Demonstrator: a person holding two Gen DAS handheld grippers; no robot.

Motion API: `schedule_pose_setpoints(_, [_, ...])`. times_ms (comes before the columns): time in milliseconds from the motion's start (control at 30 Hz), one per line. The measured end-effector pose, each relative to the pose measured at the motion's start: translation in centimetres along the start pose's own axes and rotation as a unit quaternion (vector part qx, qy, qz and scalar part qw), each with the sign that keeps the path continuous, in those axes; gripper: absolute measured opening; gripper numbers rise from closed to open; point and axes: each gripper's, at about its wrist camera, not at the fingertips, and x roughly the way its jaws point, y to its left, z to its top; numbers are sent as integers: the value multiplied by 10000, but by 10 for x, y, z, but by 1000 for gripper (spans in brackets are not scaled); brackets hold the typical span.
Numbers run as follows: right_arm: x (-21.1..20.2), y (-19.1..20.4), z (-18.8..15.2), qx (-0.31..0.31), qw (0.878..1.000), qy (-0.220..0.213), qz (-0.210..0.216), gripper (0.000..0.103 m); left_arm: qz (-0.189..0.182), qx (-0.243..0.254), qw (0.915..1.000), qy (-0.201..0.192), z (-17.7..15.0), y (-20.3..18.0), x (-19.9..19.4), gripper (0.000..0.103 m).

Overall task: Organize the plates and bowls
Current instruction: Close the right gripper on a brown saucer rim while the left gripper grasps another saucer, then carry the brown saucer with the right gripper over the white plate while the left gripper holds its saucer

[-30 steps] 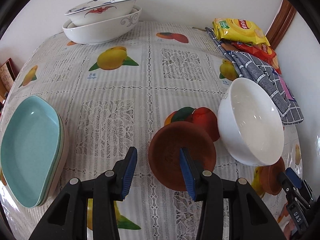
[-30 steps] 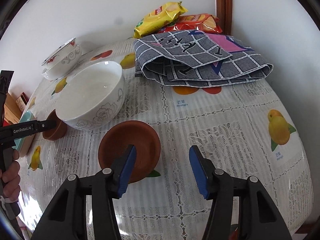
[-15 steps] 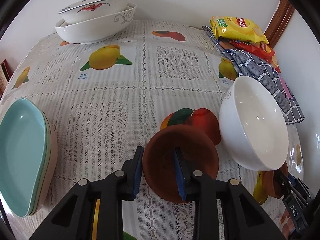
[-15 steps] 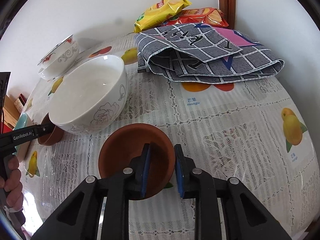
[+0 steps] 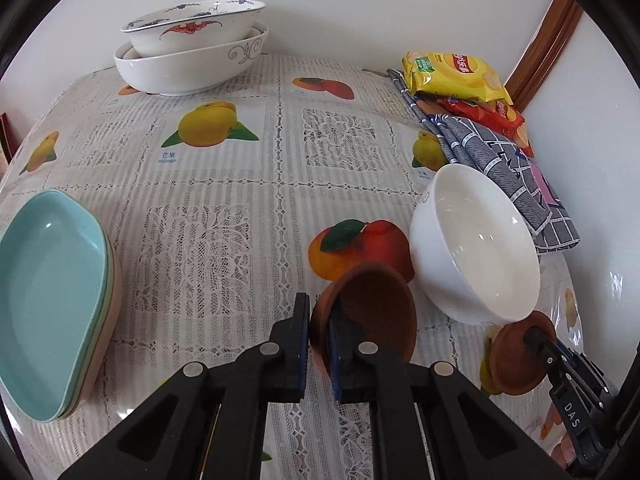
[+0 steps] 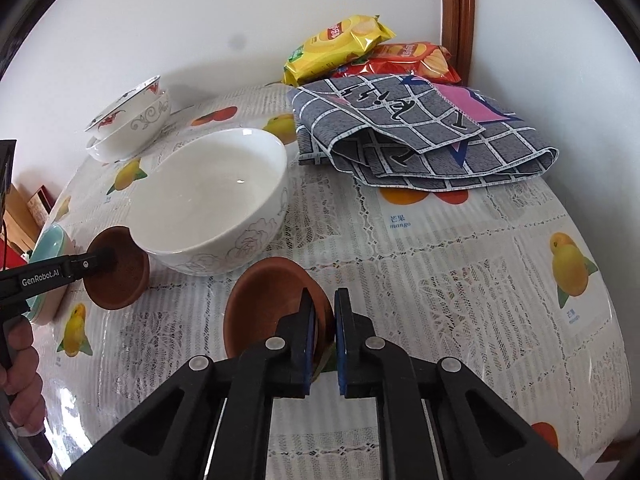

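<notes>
So both grippers just clamped down at pretty much the same time. A second ago their jaws stood wide apart over the dishes; now the left gripper has finished closing and pinches the near rim of one small terracotta dish, while the right gripper has been closing on the rim of the second terracotta dish and grips it too. Both dishes are tipped up on edge instead of lying flat, so I'd say they're actually held and about to come off the tablecloth.

Using the big white bowl as the landmark: the left-held dish is just beside it on its left, the right-held one just in front of it. My guess is they get stacked together (same shape, makes sense).

Other stuff: a stack of two patterned bowls sits well behind the white bowl by the wall, teal plates are stacked far to its left, and a folded checked cloth with snack bags lies behind it on the right. The white bowl sits right between the two dishes, so bringing them together means going up and around it.
</notes>
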Motion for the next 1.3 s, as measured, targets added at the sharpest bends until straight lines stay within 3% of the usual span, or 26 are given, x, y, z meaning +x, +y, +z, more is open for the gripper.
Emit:
schedule_pose_setpoints(200, [-11,10,-4,82,10000,29,-10,9,-205,-42,9997,-150,-7,8,-22,9])
schedule_pose_setpoints(733, [-77,21,16,213,9974,-654,-234,9,-338,-9,9972,-674,5,22,-84,9])
schedule_pose_setpoints(1300, [-74,33,28,177,9973,-679,-204,9,-303,-103,9971,-696,6,33,-89,9])
